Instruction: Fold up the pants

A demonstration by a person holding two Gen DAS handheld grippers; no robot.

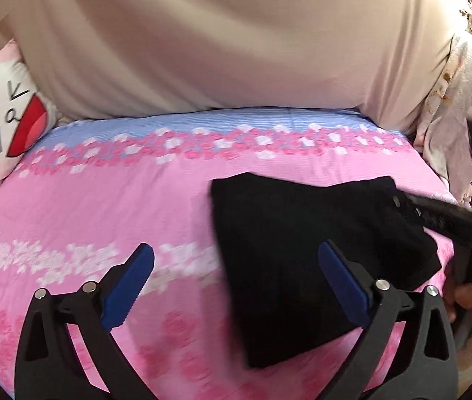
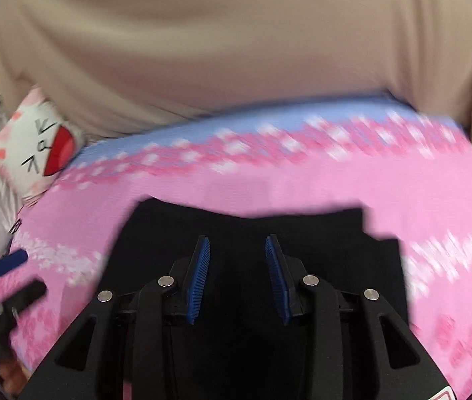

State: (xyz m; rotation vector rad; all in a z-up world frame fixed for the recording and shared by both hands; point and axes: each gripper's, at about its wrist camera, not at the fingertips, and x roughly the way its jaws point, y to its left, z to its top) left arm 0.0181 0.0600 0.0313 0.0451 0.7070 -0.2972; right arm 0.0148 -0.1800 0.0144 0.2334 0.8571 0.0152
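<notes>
A cartoon pillow sits at the bed's left edge. The left gripper has its jaws wide apart, holding nothing. The folded black pants lie on the pink sheet. Above them, the right gripper has its jaws partly apart, gripping nothing.

Pink floral bedspread with a blue band, beige curtain behind, cartoon cushion at left.

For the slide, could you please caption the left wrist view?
Open left gripper above folded black pants on a pink floral bedsheet.
</notes>
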